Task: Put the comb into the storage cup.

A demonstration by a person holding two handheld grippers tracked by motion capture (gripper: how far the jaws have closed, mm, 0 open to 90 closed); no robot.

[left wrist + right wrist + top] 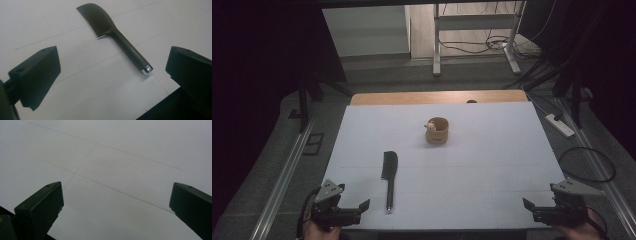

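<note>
A black comb [389,176] lies on the white table top [492,150], left of the middle, with its toothed head pointing away and its handle toward the near edge. In the left gripper view the comb [117,37] rests on the table ahead of the jaws, apart from them. My left gripper [353,198] sits at the near left corner, open and with nothing in it [112,72]. At the near right corner my right gripper [541,198] is open over bare white table [115,202]. A small round wooden cup [437,131] with a pale object inside stands past the middle.
A strip of wooden table edge [437,96] shows behind the white top. Metal rails [282,175] run along both sides on the floor. A white power strip [560,125] and a looped cable [587,162] lie on the right. A white desk frame [474,35] stands far back.
</note>
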